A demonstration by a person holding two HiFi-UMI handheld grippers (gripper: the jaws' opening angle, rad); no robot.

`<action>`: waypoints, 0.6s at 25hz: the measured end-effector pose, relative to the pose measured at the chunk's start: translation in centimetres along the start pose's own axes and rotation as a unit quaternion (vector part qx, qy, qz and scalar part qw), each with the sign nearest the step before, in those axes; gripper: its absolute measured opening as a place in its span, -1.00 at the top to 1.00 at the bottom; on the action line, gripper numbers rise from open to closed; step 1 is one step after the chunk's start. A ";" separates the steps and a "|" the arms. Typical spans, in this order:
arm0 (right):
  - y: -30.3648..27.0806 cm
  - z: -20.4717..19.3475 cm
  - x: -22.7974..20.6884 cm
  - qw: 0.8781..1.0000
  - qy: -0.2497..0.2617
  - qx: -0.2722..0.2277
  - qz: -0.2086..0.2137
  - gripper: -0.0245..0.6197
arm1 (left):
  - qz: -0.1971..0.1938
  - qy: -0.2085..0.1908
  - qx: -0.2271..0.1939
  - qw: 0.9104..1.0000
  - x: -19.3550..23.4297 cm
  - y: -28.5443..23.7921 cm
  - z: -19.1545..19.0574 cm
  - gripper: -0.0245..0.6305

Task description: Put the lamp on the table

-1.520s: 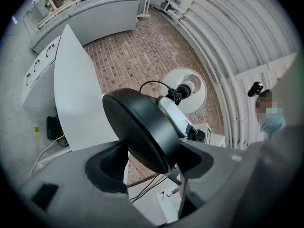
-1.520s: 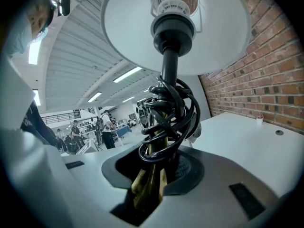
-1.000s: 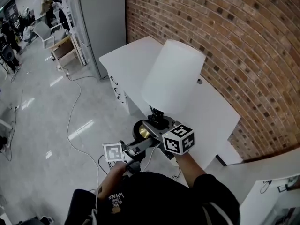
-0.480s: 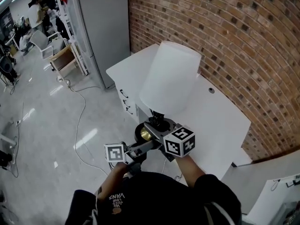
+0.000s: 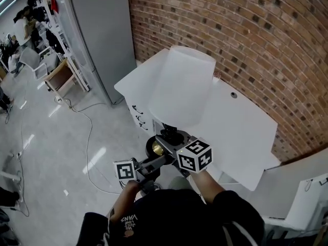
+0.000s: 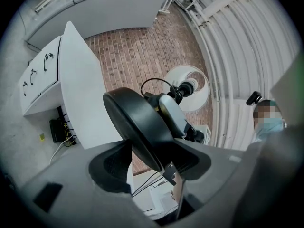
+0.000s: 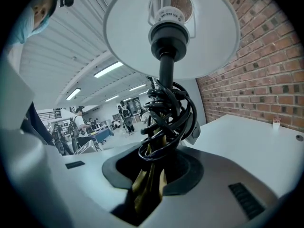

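Observation:
The lamp hangs in the air between both grippers, over the front edge of the white table (image 5: 241, 132). Its white shade (image 5: 182, 88) is tilted away from me toward the brick wall. My left gripper (image 5: 152, 159) is shut on the rim of the black round base (image 5: 156, 146), which fills the left gripper view as a dark disc (image 6: 137, 127) between the jaws (image 6: 156, 161). My right gripper (image 5: 172, 137) is shut on the brass stem (image 7: 149, 179), just under the bundle of coiled black cord (image 7: 166, 113) and the shade (image 7: 171, 32).
The brick wall (image 5: 256, 35) runs behind the table. A tall grey cabinet (image 5: 97, 35) stands at its left end. Drawers with handles (image 5: 137, 113) face the floor side. A white cable (image 5: 87, 137) trails over the shiny floor. A small round fitting (image 5: 234, 94) sits on the tabletop.
Both grippers and the lamp have travelled along with me toward the table, which now lies further under the shade. The hold on base and stem looks the same.

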State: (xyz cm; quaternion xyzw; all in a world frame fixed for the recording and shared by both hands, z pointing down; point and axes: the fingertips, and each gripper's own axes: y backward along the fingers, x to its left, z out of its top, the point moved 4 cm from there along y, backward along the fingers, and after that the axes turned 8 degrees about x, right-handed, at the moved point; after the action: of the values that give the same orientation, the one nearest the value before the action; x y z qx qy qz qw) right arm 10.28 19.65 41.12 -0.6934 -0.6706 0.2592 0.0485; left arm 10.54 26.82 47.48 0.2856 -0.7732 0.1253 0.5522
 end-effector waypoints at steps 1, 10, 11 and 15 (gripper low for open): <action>-0.3 0.0 -0.1 1.000 -0.001 0.003 -0.002 0.59 | -0.005 0.004 -0.001 1.000 0.1 0.0 0.2 0.16; -3.5 0.6 -2.1 1.000 -0.009 0.019 0.000 0.59 | -0.004 0.018 -0.008 1.000 2.6 0.6 2.8 0.16; -4.0 0.9 -2.5 1.000 -0.008 0.021 0.001 0.59 | -0.003 0.020 -0.010 1.000 2.9 0.6 3.3 0.16; -5.8 2.1 -4.7 1.000 -0.003 0.025 0.009 0.60 | -0.001 0.023 -0.018 1.000 4.4 -0.2 5.8 0.16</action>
State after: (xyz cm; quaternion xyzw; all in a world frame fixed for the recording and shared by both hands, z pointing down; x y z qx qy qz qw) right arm 4.33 15.14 43.12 -0.6974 -0.6576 0.2784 0.0613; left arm 5.09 22.40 49.41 0.2734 -0.7622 0.1179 0.5749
